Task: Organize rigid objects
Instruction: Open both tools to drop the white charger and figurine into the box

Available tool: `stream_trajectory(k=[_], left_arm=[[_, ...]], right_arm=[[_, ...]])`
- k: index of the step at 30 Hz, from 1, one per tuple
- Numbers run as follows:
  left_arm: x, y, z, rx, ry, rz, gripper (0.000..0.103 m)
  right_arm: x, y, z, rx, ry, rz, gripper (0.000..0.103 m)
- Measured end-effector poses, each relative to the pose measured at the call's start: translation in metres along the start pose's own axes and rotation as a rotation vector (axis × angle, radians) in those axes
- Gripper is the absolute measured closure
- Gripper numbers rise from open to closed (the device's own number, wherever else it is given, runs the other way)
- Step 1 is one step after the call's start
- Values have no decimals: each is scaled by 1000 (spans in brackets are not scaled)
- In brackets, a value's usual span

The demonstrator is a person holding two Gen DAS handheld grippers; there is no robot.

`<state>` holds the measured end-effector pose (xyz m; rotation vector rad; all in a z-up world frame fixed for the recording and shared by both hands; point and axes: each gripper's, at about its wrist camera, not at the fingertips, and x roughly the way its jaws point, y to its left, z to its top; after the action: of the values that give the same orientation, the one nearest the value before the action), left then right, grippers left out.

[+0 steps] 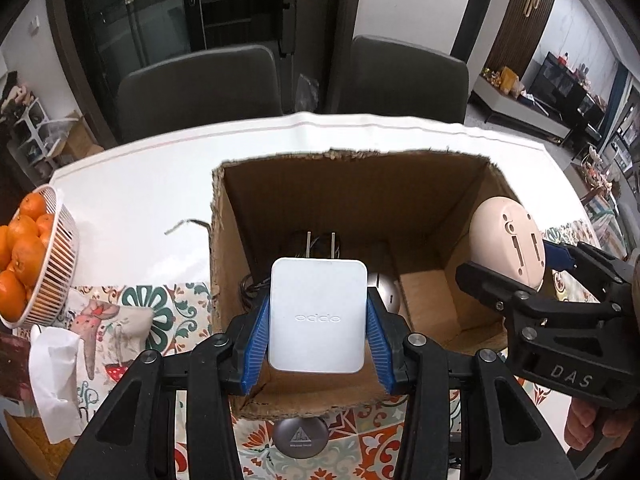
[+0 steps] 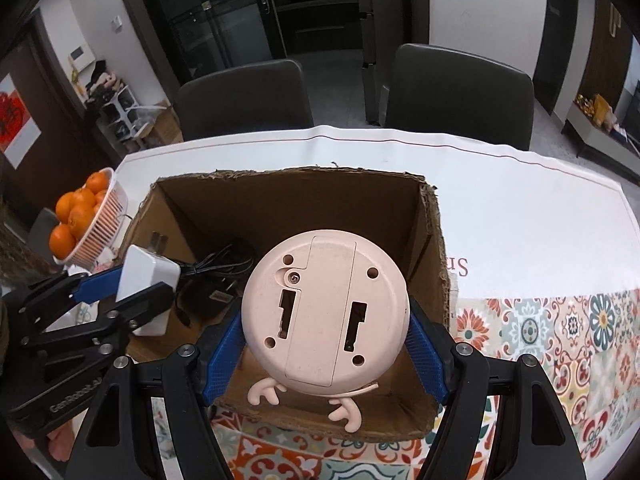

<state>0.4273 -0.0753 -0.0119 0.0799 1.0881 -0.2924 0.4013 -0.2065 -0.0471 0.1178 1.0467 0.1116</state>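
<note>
Already the cardboard box point(image 1: 424, 292) is holding a black cable point(image 2: 216, 268) and a silvery item point(image 1: 385, 293). Above it, the left gripper point(image 1: 318, 330) is clamping a white charger point(image 1: 318, 316), while the right gripper point(image 2: 326, 338) is gripping a pink round clock point(image 2: 324, 312); both are waiting to go in. A basket of oranges point(image 1: 60, 264) is sitting well aside, blocking nothing.

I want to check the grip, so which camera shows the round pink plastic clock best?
The right wrist view: the round pink plastic clock fills the centre, back panel facing, between the right gripper's blue pads. The left wrist view shows it only obliquely at its right edge.
</note>
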Motion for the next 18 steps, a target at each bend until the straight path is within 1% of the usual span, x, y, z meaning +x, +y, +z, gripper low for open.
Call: stream_trajectory(k=[4, 6, 10, 15, 18], left_arm=[[4, -1, -2, 19, 7, 12, 58], [4, 0, -3, 9, 10, 8, 59], [1, -1, -4, 4, -1, 3, 57], [-12, -4, -8, 13, -38, 15, 57], [-26, -7, -15, 20, -75, 25, 57]], right_arm=[[9, 1, -3, -16, 30, -9, 28], [9, 5, -4, -36, 21, -15, 28], [5, 4, -3, -22, 17, -5, 27], [-5, 5, -8, -29, -15, -18, 27], [-14, 6, -13, -33, -37, -17, 27]])
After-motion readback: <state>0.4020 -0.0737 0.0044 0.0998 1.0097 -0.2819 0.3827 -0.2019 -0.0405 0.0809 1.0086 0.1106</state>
